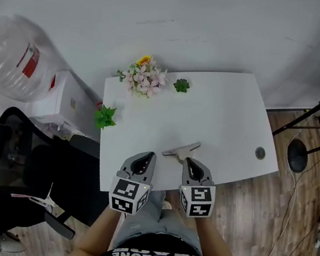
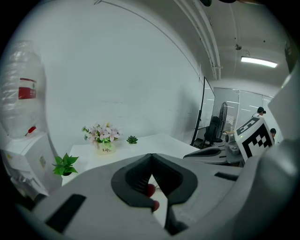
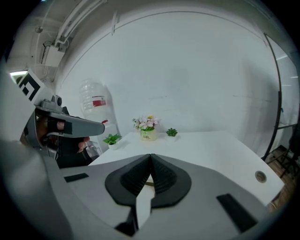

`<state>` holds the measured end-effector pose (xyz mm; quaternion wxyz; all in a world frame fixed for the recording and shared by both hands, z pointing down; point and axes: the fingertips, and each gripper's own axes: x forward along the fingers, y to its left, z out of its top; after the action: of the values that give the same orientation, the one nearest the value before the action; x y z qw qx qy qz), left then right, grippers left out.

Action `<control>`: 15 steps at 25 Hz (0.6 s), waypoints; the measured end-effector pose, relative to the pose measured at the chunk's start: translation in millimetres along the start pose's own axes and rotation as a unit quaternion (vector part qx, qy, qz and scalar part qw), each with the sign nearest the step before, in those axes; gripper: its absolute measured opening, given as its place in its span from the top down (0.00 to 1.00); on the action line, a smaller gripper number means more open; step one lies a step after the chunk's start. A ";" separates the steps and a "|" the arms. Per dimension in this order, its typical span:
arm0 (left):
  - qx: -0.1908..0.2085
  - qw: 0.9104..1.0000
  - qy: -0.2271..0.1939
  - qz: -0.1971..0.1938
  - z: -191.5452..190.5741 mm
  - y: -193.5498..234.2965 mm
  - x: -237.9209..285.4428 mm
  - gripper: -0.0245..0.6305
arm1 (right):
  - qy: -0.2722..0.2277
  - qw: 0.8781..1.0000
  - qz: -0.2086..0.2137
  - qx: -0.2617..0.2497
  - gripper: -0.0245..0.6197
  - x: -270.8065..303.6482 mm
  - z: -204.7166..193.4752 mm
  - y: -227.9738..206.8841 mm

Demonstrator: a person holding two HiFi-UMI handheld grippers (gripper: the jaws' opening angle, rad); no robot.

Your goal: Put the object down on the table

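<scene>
- Jaws of the left gripper (image 2: 151,157) and the right gripper (image 3: 150,156) are both sitting closed, gripping nothing.
- Head view alone is plainly showing the one grey object (image 1: 182,149), lying on the worktop (image 1: 228,117) just ahead of the right jaws.
- Three plants are standing there: one flower pot (image 1: 144,78), one succulent (image 1: 182,85), one leafy sprig (image 1: 104,117).

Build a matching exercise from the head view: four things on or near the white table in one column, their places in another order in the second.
Things:
1. flower bouquet
2. leafy green plant
3. round grommet
4. water bottle

Places:
A. off the table, to its left
B. far left corner of the table
C. near the table's right edge
D. on the table's left edge, nearer the person than the flowers

Pairs: 1-B, 2-D, 3-C, 4-A
</scene>
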<state>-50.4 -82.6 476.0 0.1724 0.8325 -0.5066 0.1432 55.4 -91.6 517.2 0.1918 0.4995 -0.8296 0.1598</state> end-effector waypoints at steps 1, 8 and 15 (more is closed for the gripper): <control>0.000 1.000 -0.001 -0.001 -0.3 -2.1 -1.0 0.97 | -0.002 1.000 0.002 0.002 0.96 -2.6 0.3 0.6; 0.001 1.000 -0.001 -0.005 -3.9 -15.4 -6.5 0.97 | -0.006 1.000 0.011 0.007 0.96 -18.2 -0.8 2.1; 0.002 1.000 0.000 -0.009 -8.2 -26.3 -10.5 0.97 | -0.010 1.000 0.014 0.003 0.96 -28.0 -2.9 3.6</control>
<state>-32.2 -59.5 475.3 0.1720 0.8374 -0.4989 0.1423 64.7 -67.2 506.1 0.1799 0.4901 -0.8378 0.1595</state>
